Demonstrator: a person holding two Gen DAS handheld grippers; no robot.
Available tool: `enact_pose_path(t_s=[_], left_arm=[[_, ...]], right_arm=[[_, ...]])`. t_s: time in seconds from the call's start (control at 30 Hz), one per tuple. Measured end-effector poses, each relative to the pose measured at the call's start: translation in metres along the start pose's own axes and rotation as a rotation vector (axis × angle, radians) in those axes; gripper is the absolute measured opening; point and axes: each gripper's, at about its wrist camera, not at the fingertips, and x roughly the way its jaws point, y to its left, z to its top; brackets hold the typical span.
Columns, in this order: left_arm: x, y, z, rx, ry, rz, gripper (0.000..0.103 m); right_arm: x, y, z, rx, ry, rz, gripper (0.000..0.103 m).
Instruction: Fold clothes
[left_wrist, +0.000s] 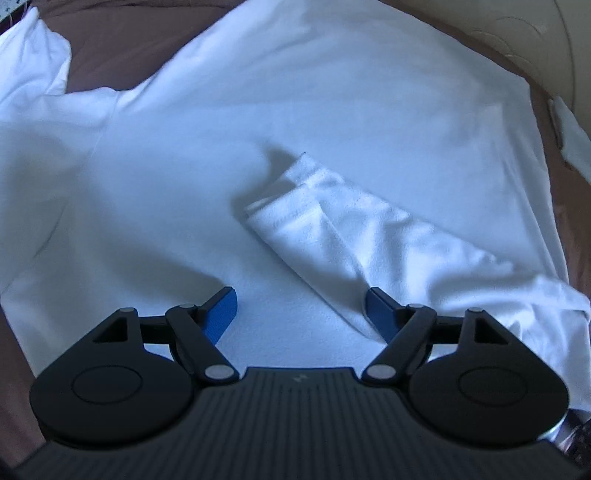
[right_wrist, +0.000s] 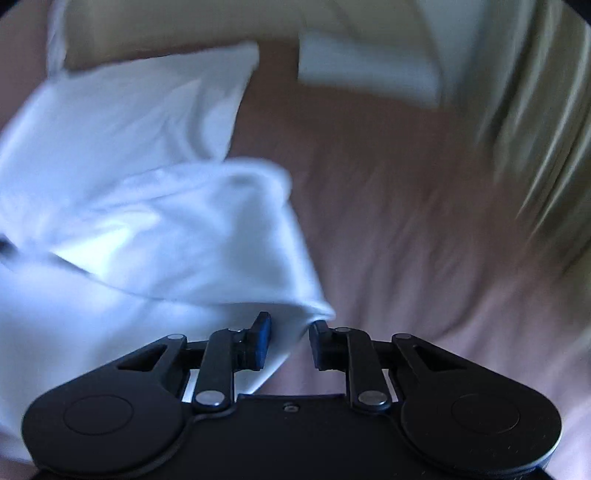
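Brown bed cover (left_wrist: 110, 55) under a white shirt (left_wrist: 295, 110), one sleeve (left_wrist: 351, 229) folded in toward 10 o'clock. Left gripper (left_wrist: 301, 306) fingers released above it. Right gripper (right_wrist: 290, 338) fingers narrowed around the shirt's corner, not visibly pinching.

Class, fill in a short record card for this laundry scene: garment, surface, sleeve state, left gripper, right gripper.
garment: white shirt, spread flat
surface: brown bedcover
sleeve state: one sleeve folded inward across the shirt body
left gripper: left gripper open above the shirt, nothing between its fingers
right gripper: right gripper narrowly open at the shirt's edge, a fold of white cloth between the fingers; picture blurred, grip not confirmed
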Motion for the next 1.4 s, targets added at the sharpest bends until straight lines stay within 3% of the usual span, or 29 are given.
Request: enact_pose_path(t_s=[0.07, 0.23, 0.3, 0.33, 0.4, 0.43, 0.47, 0.5, 0.53, 0.57, 0.6, 0.67, 0.8, 0.93, 1.07, 1.13, 1.3, 1.4], left_arm=[[-0.004, -0.003, 0.0, 0.042, -0.009, 0.016, 0.077], [0.004, -0.011, 0.006, 0.01, 0.0, 0.036, 0.08], [0.006, -0.012, 0.009, -0.012, -0.012, 0.03, 0.081], [0.008, -0.015, 0.009, -0.027, -0.028, 0.022, 0.083], [0.018, -0.024, 0.006, -0.008, -0.05, -0.024, 0.103], [0.024, -0.031, 0.004, 0.031, -0.052, -0.016, 0.103], [0.027, -0.04, 0.002, 0.09, -0.064, 0.024, 0.101], [0.024, -0.046, -0.001, 0.124, -0.093, 0.04, 0.082], [0.02, -0.049, -0.003, 0.136, -0.123, 0.035, 0.066], [0.015, -0.052, -0.005, 0.147, -0.153, 0.03, 0.042], [0.01, -0.053, -0.005, 0.15, -0.174, 0.021, 0.028], [-0.003, -0.048, 0.0, 0.148, -0.233, 0.013, 0.011], [-0.036, -0.013, 0.02, 0.057, -0.364, 0.0, 0.008], [-0.064, 0.014, 0.03, -0.018, -0.418, 0.001, 0.008], [-0.074, 0.023, 0.015, 0.026, -0.466, 0.114, 0.007], [-0.072, 0.031, 0.01, 0.041, -0.444, 0.148, 0.007], [-0.05, 0.057, 0.003, 0.089, -0.304, 0.214, 0.008], [-0.036, 0.067, -0.004, 0.106, -0.21, 0.234, 0.008]], right_arm=[[-0.004, 0.006, -0.001, -0.042, -0.042, -0.032, 0.023], [-0.004, 0.002, 0.001, 0.085, -0.007, 0.113, 0.023], [-0.006, 0.004, 0.001, 0.078, -0.023, 0.115, 0.013], [-0.008, 0.006, 0.001, 0.058, -0.03, 0.105, 0.012], [-0.004, 0.017, -0.001, -0.005, -0.026, 0.055, 0.013], [-0.002, 0.023, -0.001, -0.037, -0.022, 0.029, 0.013], [-0.003, 0.023, -0.002, -0.048, -0.018, 0.022, 0.014], [-0.003, 0.023, -0.002, -0.039, -0.013, 0.028, 0.016], [-0.005, 0.02, -0.002, -0.022, -0.005, 0.041, 0.024], [-0.005, 0.016, -0.001, 0.006, 0.003, 0.06, 0.037], [-0.005, 0.013, 0.0, 0.036, 0.012, 0.082, 0.042], [-0.001, 0.007, 0.0, 0.095, 0.037, 0.121, 0.051], [0.017, 0.008, -0.006, 0.145, 0.161, 0.19, 0.055], [0.016, 0.013, -0.005, 0.106, 0.144, 0.177, 0.057], [0.014, 0.015, -0.008, 0.052, 0.108, 0.1, 0.052], [0.009, 0.011, -0.006, 0.043, 0.076, 0.035, 0.052], [-0.007, 0.002, -0.003, 0.048, -0.005, 0.013, 0.051], [-0.006, 0.01, -0.006, -0.02, 0.048, 0.005, 0.048]])
